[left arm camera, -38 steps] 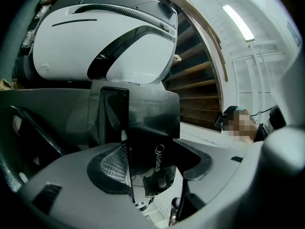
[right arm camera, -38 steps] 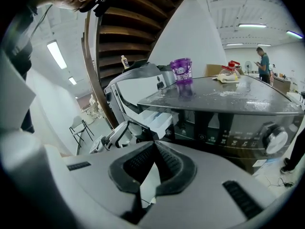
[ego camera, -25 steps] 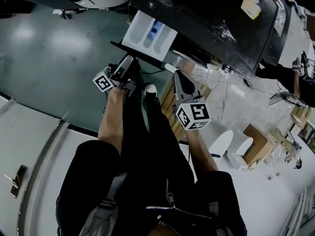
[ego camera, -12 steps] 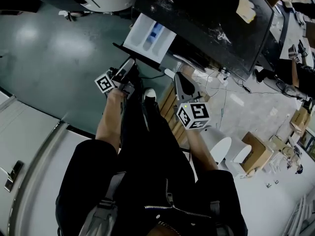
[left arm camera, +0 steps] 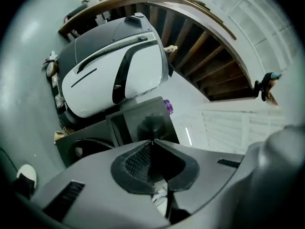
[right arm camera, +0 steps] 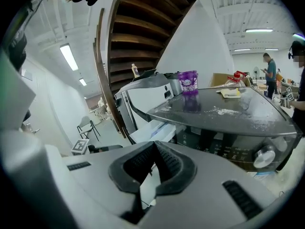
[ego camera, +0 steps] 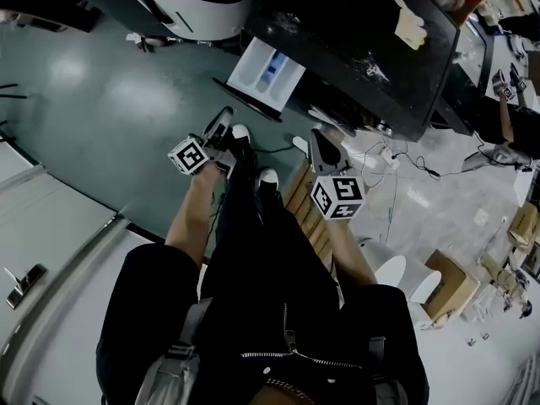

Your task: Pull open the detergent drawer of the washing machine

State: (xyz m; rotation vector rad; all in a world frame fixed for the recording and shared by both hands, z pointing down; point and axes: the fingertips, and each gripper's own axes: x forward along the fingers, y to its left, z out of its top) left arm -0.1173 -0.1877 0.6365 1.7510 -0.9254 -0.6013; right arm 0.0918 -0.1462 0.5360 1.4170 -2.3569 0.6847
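Note:
The washing machine (ego camera: 354, 32) has a glossy black top, and its white detergent drawer (ego camera: 268, 72) stands pulled out toward me with a blue compartment showing. In the head view my left gripper (ego camera: 226, 115) hovers just short of the drawer's dark front, apart from it. Its jaws are shut with nothing between them (left arm camera: 152, 141). My right gripper (ego camera: 317, 135) is to the right, below the machine's front, and is also shut and empty (right arm camera: 155, 143). The right gripper view shows the drawer (right arm camera: 151, 128) sticking out under the machine's top (right arm camera: 224, 111).
A purple cup (right arm camera: 188, 82) and some papers sit on the machine's top. My legs and white shoes (ego camera: 268, 176) stand by a wooden pallet (ego camera: 305, 202). Cables (ego camera: 384, 146) trail on the floor. A large white-and-dark machine (left arm camera: 114, 75) stands to the left. People stand at the far right.
The left gripper has rolled and shifted a little along the drawer's front. The right gripper has risen slightly. The head view has swung, so the machine sits further right.

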